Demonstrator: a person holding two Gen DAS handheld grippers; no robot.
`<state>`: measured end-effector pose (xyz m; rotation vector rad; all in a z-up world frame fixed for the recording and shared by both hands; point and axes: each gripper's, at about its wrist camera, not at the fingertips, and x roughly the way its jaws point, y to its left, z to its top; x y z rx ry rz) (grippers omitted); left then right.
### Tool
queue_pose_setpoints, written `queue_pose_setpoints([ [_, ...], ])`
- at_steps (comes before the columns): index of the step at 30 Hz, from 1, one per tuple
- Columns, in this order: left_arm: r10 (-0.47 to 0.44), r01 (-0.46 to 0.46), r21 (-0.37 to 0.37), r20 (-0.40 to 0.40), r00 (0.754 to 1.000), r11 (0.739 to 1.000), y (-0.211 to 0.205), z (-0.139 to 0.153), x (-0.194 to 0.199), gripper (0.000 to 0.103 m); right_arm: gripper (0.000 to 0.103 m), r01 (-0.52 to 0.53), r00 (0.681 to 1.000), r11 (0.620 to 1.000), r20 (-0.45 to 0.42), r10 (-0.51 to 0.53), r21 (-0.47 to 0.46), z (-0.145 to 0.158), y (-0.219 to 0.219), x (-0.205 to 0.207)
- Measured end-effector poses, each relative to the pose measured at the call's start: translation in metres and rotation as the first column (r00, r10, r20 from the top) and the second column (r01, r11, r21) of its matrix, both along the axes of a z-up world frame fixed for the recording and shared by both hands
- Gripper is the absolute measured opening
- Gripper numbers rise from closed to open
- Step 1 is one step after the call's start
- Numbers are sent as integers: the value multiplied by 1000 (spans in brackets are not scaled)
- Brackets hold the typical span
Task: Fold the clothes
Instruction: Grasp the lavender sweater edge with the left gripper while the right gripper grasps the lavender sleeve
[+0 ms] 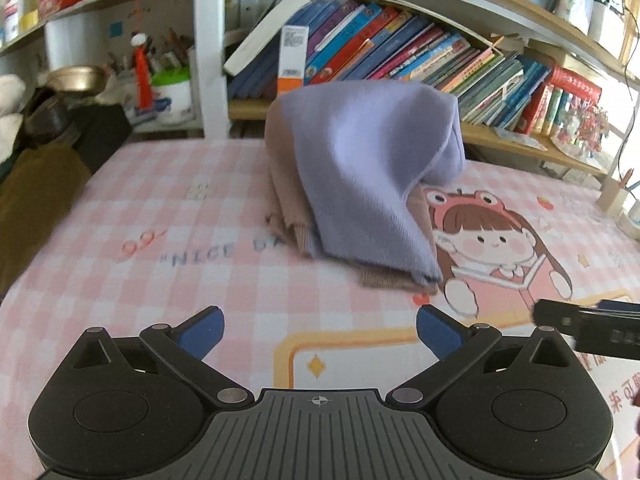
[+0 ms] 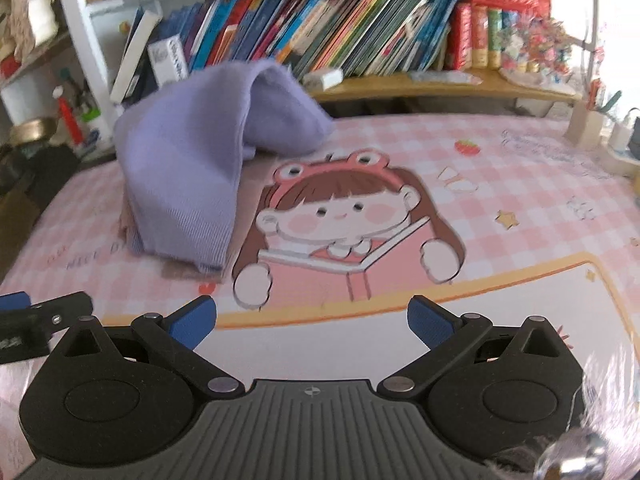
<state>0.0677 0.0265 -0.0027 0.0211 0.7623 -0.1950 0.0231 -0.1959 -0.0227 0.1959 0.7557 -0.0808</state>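
Observation:
A lavender knit garment (image 1: 372, 168) lies in a humped heap over a tan knit garment (image 1: 288, 208) on the pink checked desk mat (image 1: 160, 208). My left gripper (image 1: 320, 334) is open and empty, hovering in front of the heap and apart from it. My right gripper (image 2: 312, 322) is open and empty, to the right of the heap over the cartoon girl print (image 2: 340, 216). The lavender garment (image 2: 192, 160) shows at the left of the right wrist view, with the tan edge (image 2: 188, 274) peeking out beneath it. The right gripper's side (image 1: 588, 324) shows in the left wrist view.
A shelf of leaning books (image 1: 400, 52) runs behind the mat. Jars, a bowl and a tub (image 1: 172, 96) stand at the back left. Dark and brown cloth (image 1: 36, 192) lies off the mat's left edge. A pen holder (image 2: 592, 128) stands at the far right.

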Motion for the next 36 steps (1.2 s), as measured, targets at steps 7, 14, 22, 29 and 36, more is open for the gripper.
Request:
queue_pose_setpoints([
  [7,-124,123,18,54,991,992,-27,-1,34,102,103,106,993,994,43,-107,14,12,-17,-17],
  [14,-217,201,126,133,967,971,-65,-11,55,94,103,164,983,982,63,-170,91,19,-27,-42],
  [22,-76,60,161,98,992,985,-74,-42,95,90,100,185,977,976,86,-196,116,28,-27,-74],
  [29,-48,37,68,178,983,997,-37,-24,79,9,79,182,979,869,-1,-205,460,21,-50,-71],
  [36,-73,83,-38,200,977,996,16,12,-5,9,80,132,991,626,-84,-105,768,-7,-56,-32],
])
